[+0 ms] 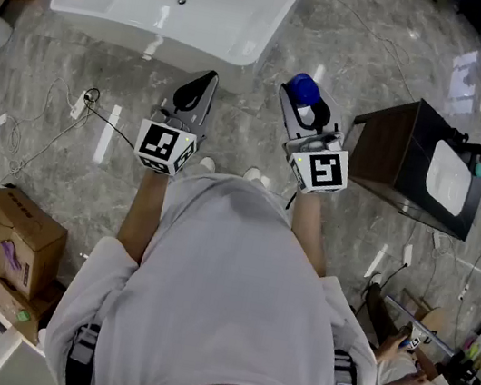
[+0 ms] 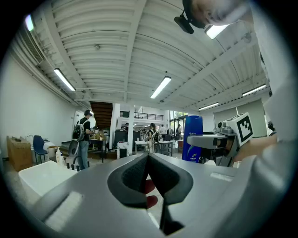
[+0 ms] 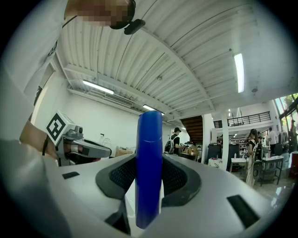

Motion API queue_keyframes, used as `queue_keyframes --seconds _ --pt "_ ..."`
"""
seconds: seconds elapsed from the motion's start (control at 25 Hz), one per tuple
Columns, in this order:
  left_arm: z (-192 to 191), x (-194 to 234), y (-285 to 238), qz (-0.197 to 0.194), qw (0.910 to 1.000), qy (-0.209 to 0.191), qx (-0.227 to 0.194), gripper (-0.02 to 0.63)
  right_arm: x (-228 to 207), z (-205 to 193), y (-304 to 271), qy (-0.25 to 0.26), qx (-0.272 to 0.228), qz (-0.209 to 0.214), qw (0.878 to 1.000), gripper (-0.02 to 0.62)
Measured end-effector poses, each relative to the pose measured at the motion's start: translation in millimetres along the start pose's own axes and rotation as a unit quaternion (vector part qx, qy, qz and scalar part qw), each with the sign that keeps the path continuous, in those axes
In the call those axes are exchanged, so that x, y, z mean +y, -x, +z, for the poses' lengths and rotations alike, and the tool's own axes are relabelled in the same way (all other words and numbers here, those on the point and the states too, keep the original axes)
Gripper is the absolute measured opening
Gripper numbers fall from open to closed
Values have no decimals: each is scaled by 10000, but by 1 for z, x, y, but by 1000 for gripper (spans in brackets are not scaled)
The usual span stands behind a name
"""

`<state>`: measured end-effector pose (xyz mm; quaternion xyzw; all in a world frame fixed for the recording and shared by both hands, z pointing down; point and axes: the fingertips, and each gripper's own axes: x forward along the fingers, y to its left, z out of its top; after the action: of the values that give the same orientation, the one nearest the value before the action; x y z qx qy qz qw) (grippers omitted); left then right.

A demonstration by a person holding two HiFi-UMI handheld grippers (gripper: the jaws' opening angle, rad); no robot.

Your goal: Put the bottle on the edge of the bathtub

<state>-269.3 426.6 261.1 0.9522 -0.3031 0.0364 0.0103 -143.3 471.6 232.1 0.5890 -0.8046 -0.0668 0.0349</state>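
Observation:
A blue bottle (image 3: 149,162) stands upright between the jaws of my right gripper (image 3: 149,179), which is shut on it. From the head view the bottle (image 1: 303,87) shows its blue cap, held over the floor just short of the white bathtub (image 1: 89,8). My left gripper (image 1: 198,87) hangs beside it to the left, its jaws pressed together with nothing between them. In the left gripper view the closed left gripper (image 2: 148,174) points level across the room, and the bottle (image 2: 192,138) with the right gripper (image 2: 219,139) shows at the right.
A dark wooden cabinet with a white basin (image 1: 421,163) stands to the right. Cardboard boxes (image 1: 12,234) sit at the lower left, and a cable (image 1: 89,110) trails over the marble floor. A seated person (image 1: 411,374) is at the lower right; people stand in the distance (image 2: 84,139).

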Motion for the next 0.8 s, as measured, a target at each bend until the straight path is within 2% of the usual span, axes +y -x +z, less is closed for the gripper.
queue_keyframes --seconds 0.2,0.48,0.8 --pt "-5 -10 -7 -48 10000 -47 43 -3 -8 -3 9 -90 4 -1 10000 153" --pt "-21 -31 -21 -202 9992 -77 331 -3 -32 -10 30 -97 18 -79 9999 153" --pt "-38 -63 -39 -35 9983 -145 570 -2 -65 -33 67 -205 166 19 9997 153"
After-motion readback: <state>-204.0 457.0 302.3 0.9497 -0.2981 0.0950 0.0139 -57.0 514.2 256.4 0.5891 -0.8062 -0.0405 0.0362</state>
